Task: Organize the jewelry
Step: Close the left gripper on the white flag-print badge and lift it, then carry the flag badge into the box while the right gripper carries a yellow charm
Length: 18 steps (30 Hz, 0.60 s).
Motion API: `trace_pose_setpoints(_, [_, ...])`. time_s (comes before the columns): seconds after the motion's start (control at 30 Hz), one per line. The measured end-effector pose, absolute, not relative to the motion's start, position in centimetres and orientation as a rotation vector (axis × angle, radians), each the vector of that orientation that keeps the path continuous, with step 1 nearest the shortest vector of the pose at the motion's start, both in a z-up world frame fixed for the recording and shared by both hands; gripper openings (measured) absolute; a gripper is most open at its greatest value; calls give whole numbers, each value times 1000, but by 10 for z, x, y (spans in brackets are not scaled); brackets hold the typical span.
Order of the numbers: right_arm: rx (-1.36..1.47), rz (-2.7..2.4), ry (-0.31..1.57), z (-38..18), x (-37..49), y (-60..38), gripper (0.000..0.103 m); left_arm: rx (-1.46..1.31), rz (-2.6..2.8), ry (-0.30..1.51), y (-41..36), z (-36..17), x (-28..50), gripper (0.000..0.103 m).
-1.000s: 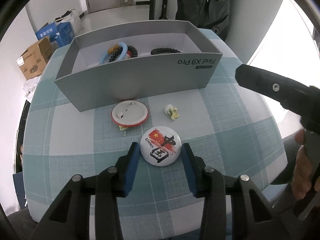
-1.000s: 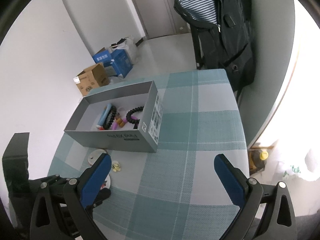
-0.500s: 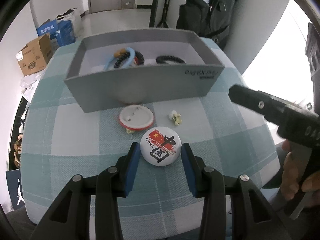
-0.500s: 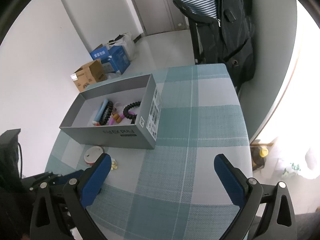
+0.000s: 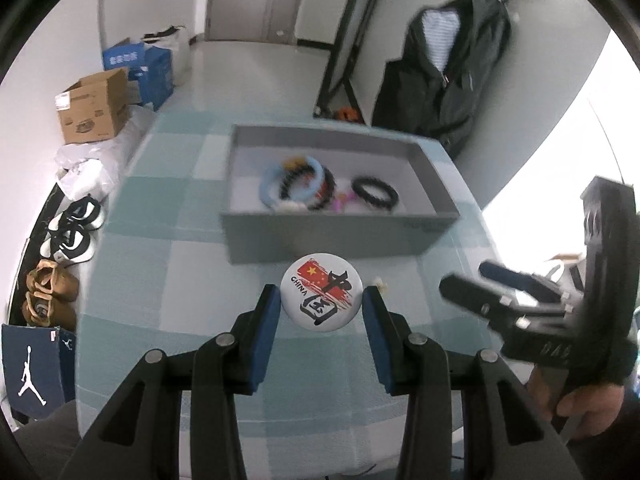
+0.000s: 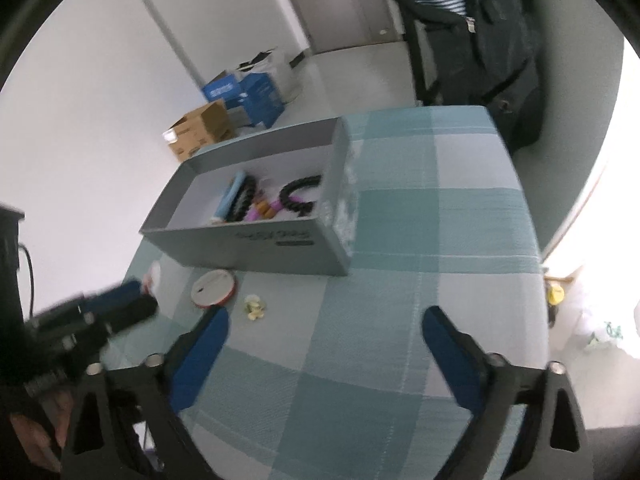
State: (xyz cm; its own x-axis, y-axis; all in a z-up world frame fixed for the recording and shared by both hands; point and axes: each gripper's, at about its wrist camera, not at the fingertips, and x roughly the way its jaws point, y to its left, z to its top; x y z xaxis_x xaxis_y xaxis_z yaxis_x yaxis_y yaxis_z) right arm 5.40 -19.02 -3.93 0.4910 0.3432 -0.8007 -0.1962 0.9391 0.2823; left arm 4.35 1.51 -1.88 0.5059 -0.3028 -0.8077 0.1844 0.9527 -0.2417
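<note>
My left gripper (image 5: 322, 306) is shut on a white round badge (image 5: 322, 294) with a red flag and "CHINA" on it, and holds it raised above the checked table, short of the grey box (image 5: 340, 236). The box holds a blue bracelet (image 5: 276, 186) and black bead bracelets (image 5: 374, 192). My right gripper (image 6: 326, 334) is open and empty over the table. A second badge (image 6: 214, 286) lies face down and a small pale flower piece (image 6: 255, 306) lies beside it, both in front of the box (image 6: 256, 246).
The table has a teal and white checked cloth (image 6: 420, 240). Cardboard and blue boxes (image 5: 96, 108) and shoes (image 5: 72, 232) lie on the floor to the left. A dark jacket (image 5: 452, 76) hangs behind the table.
My left gripper has lifted the China badge off the table and risen, showing more of the box inside. My right gripper has moved lower and nearer the left gripper.
</note>
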Motion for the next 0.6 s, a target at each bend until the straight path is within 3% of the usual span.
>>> trace_pose_setpoints(0.13, [116, 375, 1024, -45, 52, -174, 78, -187, -264, 978, 37, -18, 48, 37])
trace_pose_setpoints(0.27, [98, 450, 1045, -50, 52, -157, 52, -238, -242, 970, 55, -24, 50, 37])
trace_pose_setpoints(0.4, [56, 463, 1055, -55, 53, -140, 39, -302, -227, 982, 71, -30, 56, 37])
trace_pose_setpoints(0.6, [-9, 450, 1039, -57, 54, -124, 36, -324, -224, 992, 79, -33, 56, 37])
